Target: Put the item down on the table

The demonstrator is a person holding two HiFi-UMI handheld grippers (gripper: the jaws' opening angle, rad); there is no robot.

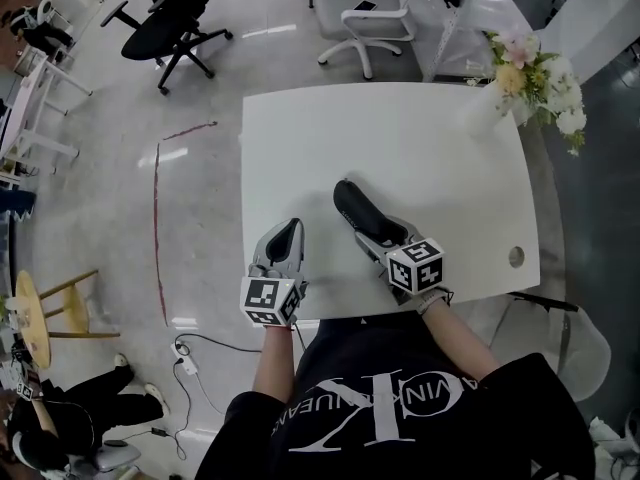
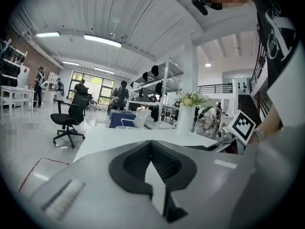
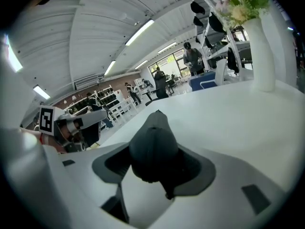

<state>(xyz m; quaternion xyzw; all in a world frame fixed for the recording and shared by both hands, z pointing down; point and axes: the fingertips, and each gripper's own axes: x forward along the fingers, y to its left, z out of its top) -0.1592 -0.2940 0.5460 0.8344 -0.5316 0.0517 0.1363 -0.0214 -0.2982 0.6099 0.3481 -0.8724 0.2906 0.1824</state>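
My right gripper (image 1: 368, 226) is over the front middle of the white table (image 1: 440, 148), shut on a dark grey, rounded, elongated item (image 1: 349, 200). In the right gripper view the item (image 3: 153, 147) fills the gap between the jaws and its pointed end sticks out forward. I cannot tell whether it touches the tabletop. My left gripper (image 1: 292, 226) is near the table's front left edge. Its black pads (image 2: 162, 163) meet with nothing between them, so it is shut and empty.
A white vase of flowers (image 1: 530, 78) stands at the table's far right corner. A cable hole (image 1: 516, 257) is near the front right edge. Office chairs (image 1: 170, 18) (image 1: 365, 23) stand beyond the table. A wooden stool (image 1: 40, 313) is on the floor at left.
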